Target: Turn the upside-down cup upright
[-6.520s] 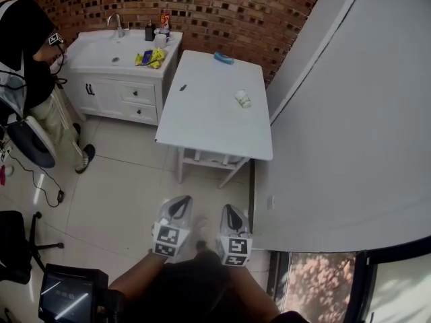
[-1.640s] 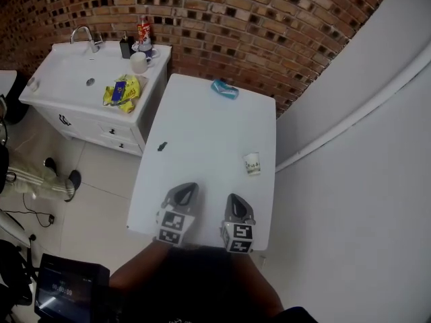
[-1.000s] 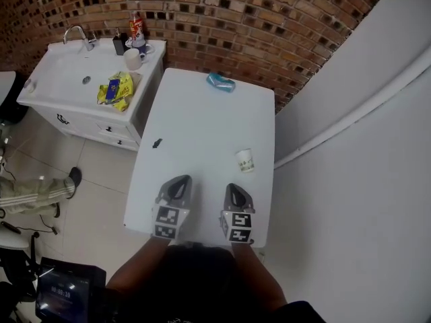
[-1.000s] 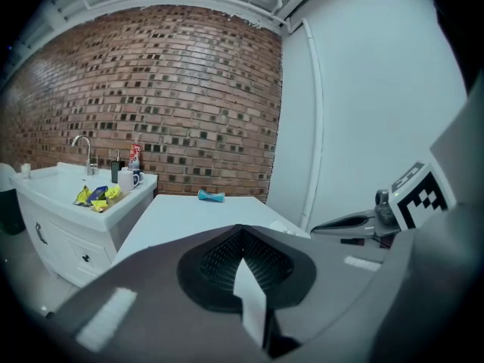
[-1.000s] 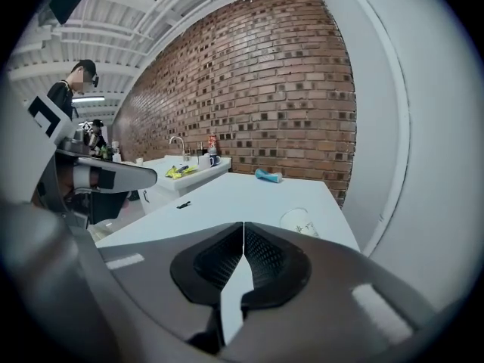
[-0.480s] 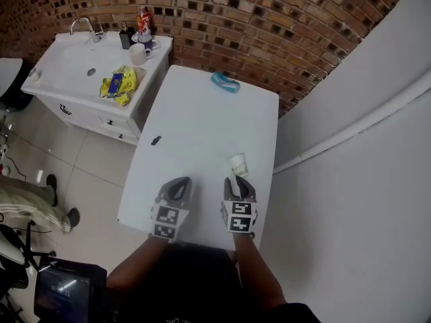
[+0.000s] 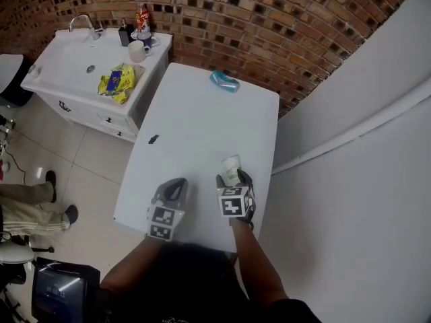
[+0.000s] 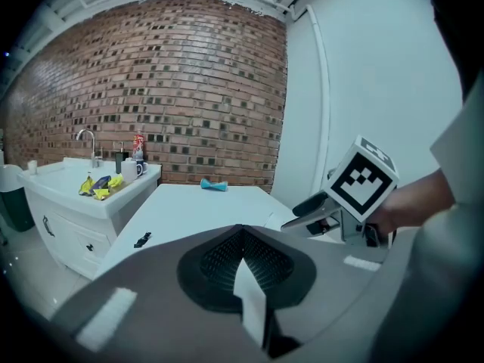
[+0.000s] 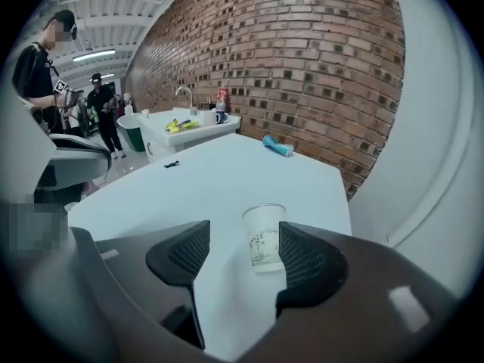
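A white paper cup with a green plant print stands near the right edge of the white table. In the right gripper view the cup sits between the two dark pads, much nearer the right pad. My right gripper is open; its jaws have just been opening, the cup is between them, and no pad presses on it. My left gripper hovers over the table's near edge to the left, apart from the cup. Its jaws are shut on nothing.
A blue object lies at the table's far end and a small black thing near its left edge. Left of the table stands a white sink cabinet with yellow packets. A white wall runs close along the right.
My right gripper has gone forward and down to the cup and its jaws have spread around it. The left gripper has barely moved.
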Motion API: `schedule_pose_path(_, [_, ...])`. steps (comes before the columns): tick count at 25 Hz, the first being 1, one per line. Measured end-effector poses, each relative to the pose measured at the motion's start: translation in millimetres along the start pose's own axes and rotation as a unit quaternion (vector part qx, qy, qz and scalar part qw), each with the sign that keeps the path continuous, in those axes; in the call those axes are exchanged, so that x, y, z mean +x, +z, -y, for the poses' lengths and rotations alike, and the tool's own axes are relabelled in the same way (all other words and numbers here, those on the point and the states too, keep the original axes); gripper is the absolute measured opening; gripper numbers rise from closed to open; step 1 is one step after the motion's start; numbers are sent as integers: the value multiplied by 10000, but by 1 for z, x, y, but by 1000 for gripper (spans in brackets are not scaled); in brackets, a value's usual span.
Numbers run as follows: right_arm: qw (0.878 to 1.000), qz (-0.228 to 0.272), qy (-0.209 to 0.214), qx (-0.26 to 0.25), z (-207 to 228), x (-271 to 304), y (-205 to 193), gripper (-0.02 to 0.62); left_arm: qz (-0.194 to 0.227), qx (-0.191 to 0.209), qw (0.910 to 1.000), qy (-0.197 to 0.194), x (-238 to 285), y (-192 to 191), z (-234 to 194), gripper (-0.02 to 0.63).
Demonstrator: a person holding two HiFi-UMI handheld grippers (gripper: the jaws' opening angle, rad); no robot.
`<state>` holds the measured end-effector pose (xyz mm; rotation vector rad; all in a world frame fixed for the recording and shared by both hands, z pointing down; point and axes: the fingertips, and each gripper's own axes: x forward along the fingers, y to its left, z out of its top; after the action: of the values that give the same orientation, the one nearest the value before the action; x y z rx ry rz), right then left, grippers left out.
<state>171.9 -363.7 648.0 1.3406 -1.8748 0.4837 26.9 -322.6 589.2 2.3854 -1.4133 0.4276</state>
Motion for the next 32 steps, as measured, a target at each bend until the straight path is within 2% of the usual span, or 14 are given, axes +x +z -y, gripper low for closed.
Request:
schedule_pose_path(2, [9995, -274, 121, -108, -2, 9, 3, 321, -13, -17, 10000, 6, 0, 0, -4, -6])
schedule_pose_path(5, [9983, -436, 91, -364, 2, 19, 10, 347, -5, -40, 10000, 31, -1, -1, -6, -6])
schedule_pose_path(8, [9965, -584, 33, -605, 11, 31, 10, 354, -52, -112, 9998, 152, -3, -5, -10, -6])
schedule_pose_path(15, [9942, -789, -170, -705, 32, 56, 18, 356, -108, -146, 9993, 330, -8, -11, -22, -6])
schedule_pose_path(18, [9930, -1015, -163, -578, 38, 68, 13, 350, -138, -156, 9992, 330, -9, -14, -21, -6])
schedule_pose_path(22, [9928, -1081, -254, -440, 48, 73, 11, 284, -140, -150, 9992, 332, -7, -15, -22, -6])
schedule_pose_path(32, [9950, -960, -143, -235, 53, 73, 16, 275, -165, -165, 9994, 240, 0, -16, -22, -6])
